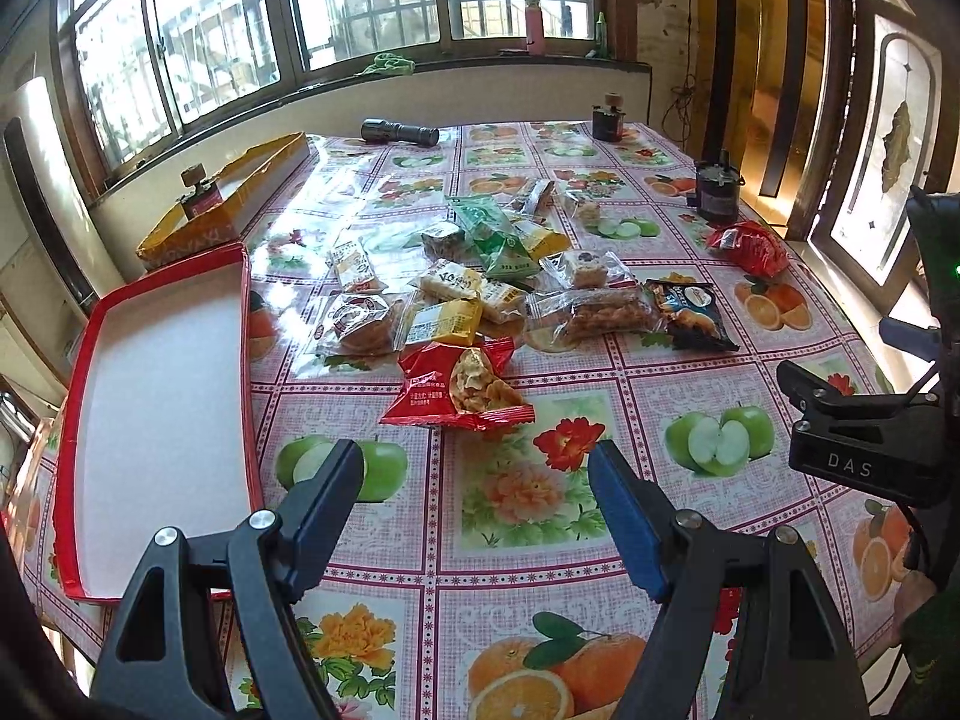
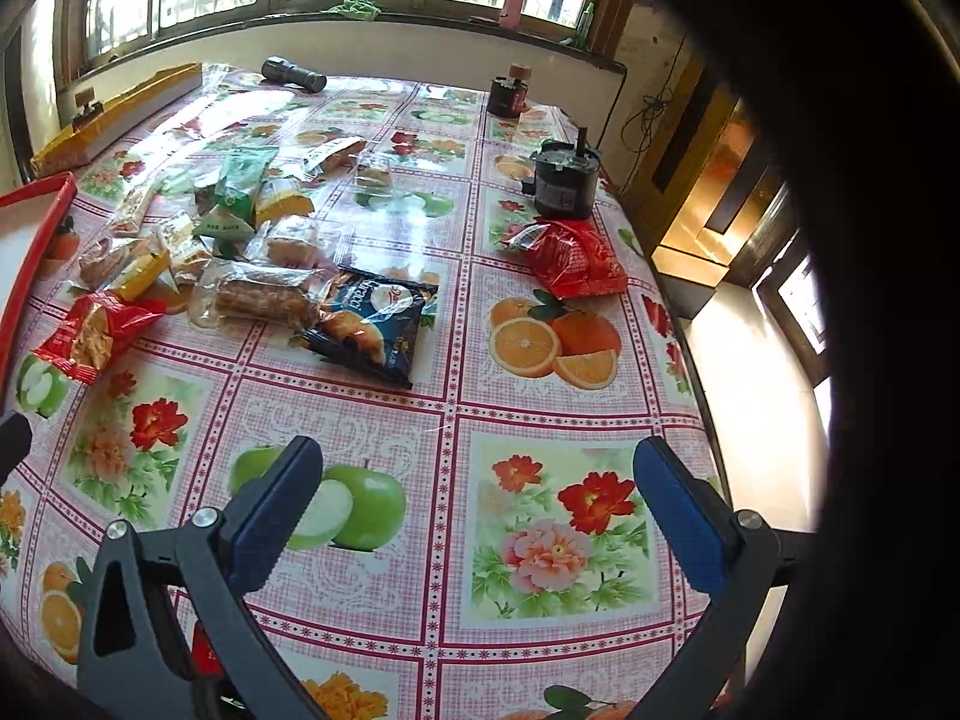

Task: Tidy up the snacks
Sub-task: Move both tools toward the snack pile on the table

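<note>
Several wrapped snacks lie in a loose pile [image 1: 474, 276] mid-table, also in the right wrist view [image 2: 240, 252]. Nearest my left gripper [image 1: 477, 468] is a red chip bag [image 1: 459, 387], just ahead of its open, empty fingers. A dark blue croissant packet [image 2: 375, 324] lies ahead of my open, empty right gripper [image 2: 474, 468]. Another red bag [image 2: 570, 261] lies apart at the right. A red-rimmed white tray [image 1: 162, 396] sits at the left edge, empty. The right gripper also shows in the left wrist view [image 1: 840, 420] at the right.
A yellow box lid [image 1: 228, 198] holding a small motor stands behind the tray. A black flashlight [image 1: 399, 132] lies at the back. Two dark cylindrical motors [image 1: 717, 192] [image 1: 609, 117] stand at the back right. The table edge [image 2: 690, 348] drops off at the right.
</note>
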